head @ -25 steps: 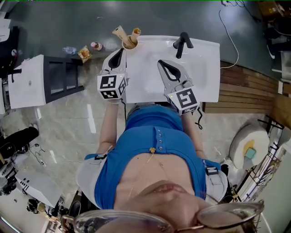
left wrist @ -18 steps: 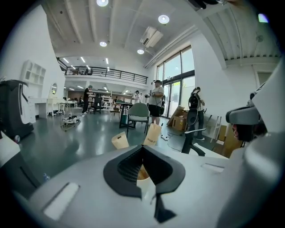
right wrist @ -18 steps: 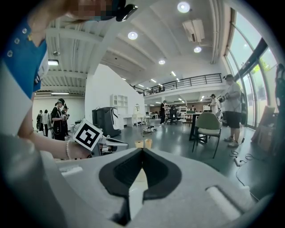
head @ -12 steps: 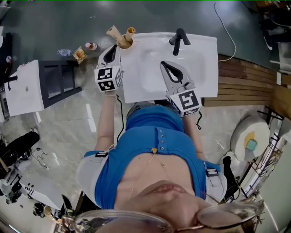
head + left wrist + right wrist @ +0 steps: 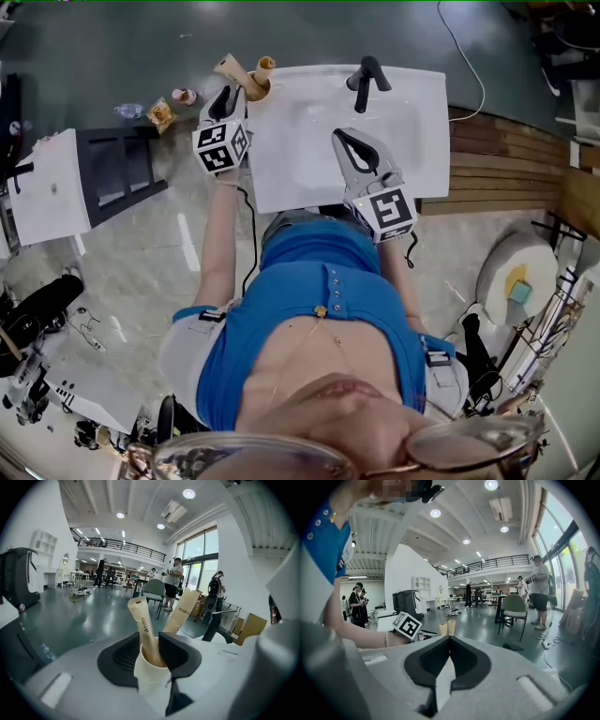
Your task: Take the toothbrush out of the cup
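A white paper cup stands on the far left corner of the white washbasin. Two paper-wrapped toothbrushes stick out of it. In the left gripper view the cup sits between the jaws of my left gripper, and one wrapped toothbrush leans left while the other leans right. The jaws have just been opening and stand wide on either side of the cup. My right gripper is shut over the basin with nothing in it. In the right gripper view it points toward the cup.
A black faucet rises at the basin's far edge. A white cabinet with a black frame stands to the left, with small items on the floor by it. Wooden decking lies to the right.
My left gripper has moved up the picture from the basin's left edge to the cup, and its jaws now stand around it. The right gripper has hardly shifted.
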Available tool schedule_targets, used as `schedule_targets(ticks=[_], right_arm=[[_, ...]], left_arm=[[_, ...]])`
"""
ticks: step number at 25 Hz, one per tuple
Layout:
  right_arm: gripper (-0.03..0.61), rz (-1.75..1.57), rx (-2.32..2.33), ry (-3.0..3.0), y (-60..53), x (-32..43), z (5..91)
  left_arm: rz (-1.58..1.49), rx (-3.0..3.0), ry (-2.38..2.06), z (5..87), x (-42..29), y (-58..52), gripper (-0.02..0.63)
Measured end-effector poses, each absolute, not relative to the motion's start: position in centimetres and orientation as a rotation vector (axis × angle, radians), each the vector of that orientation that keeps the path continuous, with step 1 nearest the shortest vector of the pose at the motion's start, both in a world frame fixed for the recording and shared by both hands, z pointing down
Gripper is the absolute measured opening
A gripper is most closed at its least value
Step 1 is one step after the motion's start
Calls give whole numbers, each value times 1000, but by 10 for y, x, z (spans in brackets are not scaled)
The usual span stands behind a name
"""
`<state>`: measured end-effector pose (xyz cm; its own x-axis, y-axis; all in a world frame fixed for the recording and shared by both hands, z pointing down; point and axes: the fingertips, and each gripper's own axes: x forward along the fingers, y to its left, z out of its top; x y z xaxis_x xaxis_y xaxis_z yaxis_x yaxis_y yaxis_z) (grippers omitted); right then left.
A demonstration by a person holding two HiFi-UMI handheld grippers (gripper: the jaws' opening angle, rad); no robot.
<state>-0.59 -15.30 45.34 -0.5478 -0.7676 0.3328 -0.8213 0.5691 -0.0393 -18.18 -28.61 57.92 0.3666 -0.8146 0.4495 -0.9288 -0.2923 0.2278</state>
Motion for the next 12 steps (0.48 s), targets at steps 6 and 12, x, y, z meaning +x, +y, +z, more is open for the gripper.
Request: schedule_targets(ticks=[6,12], right_arm=[[2,294,1319,-2517,-152,-3,456],[2,304,1335,-2511,-151,2,458]], left_arm=[[283,2120,-1468,593,-181,-299,153],[271,2105,-1445,601,-177,-306,130]])
